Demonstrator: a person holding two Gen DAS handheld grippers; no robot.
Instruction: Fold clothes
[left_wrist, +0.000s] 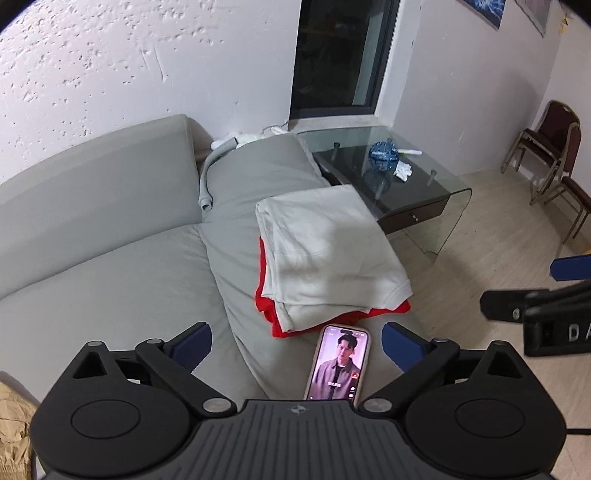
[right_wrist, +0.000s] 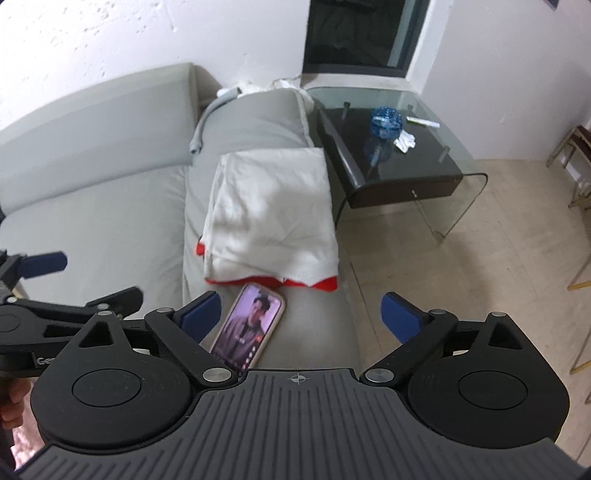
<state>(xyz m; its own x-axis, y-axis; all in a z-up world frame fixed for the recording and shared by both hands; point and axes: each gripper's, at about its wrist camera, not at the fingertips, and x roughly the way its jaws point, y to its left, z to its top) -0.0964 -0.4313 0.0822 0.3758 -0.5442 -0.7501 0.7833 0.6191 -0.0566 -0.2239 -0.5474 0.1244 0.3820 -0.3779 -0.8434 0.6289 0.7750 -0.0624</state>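
Here the folded pale grey garment (left_wrist: 325, 254) lies on top of a folded red garment (left_wrist: 275, 325), and the two make a stack on the wide arm of a grey sofa (left_wrist: 110, 266). The stack sits ahead of both grippers, beyond their fingertips and touched by neither. The left gripper (left_wrist: 297, 345) has its jaws spread wide with nothing between the blue pads (left_wrist: 192, 345) but the sofa cloth and a phone (left_wrist: 338, 363). The right gripper (right_wrist: 301, 317) is likewise spread wide and holds nothing. The phone lies face up just in front of the stack with a man on its lit screen, its near end passing under the gripper bodies in both views.

Only a rim of the red garment shows along the near and left edges of the stack; the rest is covered by the pale one. The right wrist view is somewhat blurred, so the cloth folds are hard to read there. A tan cloth (left_wrist: 13, 424) is cut off at the lower left of the left wrist view.

A grey flexible hose (left_wrist: 207, 177) lies along the sofa's inner corner. Beside the sofa stands a glass side table (left_wrist: 458, 184) carrying a blue glass object (left_wrist: 384, 155) and some white bits. The floor is pale tile, the wall rough white plaster with a dark window (left_wrist: 340, 55), and dark red chairs (left_wrist: 550, 147) stand at the far right
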